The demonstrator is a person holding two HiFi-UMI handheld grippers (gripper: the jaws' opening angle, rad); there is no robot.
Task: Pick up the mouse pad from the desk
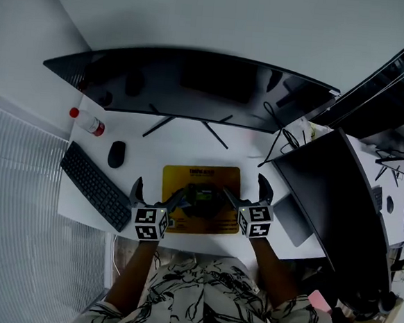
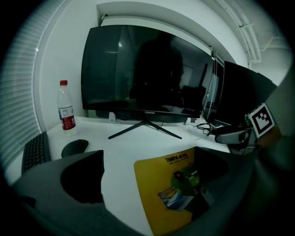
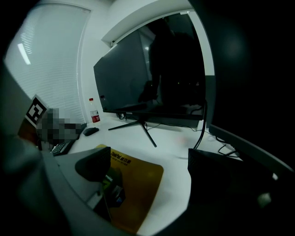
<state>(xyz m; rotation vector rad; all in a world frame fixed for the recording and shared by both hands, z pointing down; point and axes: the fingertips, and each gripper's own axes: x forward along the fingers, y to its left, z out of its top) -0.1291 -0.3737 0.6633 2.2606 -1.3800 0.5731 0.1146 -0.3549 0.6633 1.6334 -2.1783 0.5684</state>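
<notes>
1. Spread wide are both pairs of jaws: those of the left gripper (image 2: 147, 161) and of the right gripper (image 3: 148, 161) are held well apart, and nothing is pinched by either.
2. Between each pair, one short edge of the pad (image 1: 209, 182) is framed: the left edge by the left gripper, the right edge by the right one. In each case the inner jaw is seen over the yellow surface and the outer jaw over bare tabletop (image 1: 182, 145). Whether any jaw touches the pad cannot be told.
3. The pad is laid flat at the near middle of the tabletop, its long axis running left to right, so it lies between the two grippers and just ahead of them. Neither gripper is judged clearly nearer.
4. Since the pad lies thin and flat, an edge would probably have to be raised or slid before it could be pinched.
5. Farther out, a mouse (image 1: 117, 154), keyboard (image 1: 95, 186) and bottle (image 1: 88, 122) are seen at the left, and a monitor (image 1: 187, 86) behind.
</notes>
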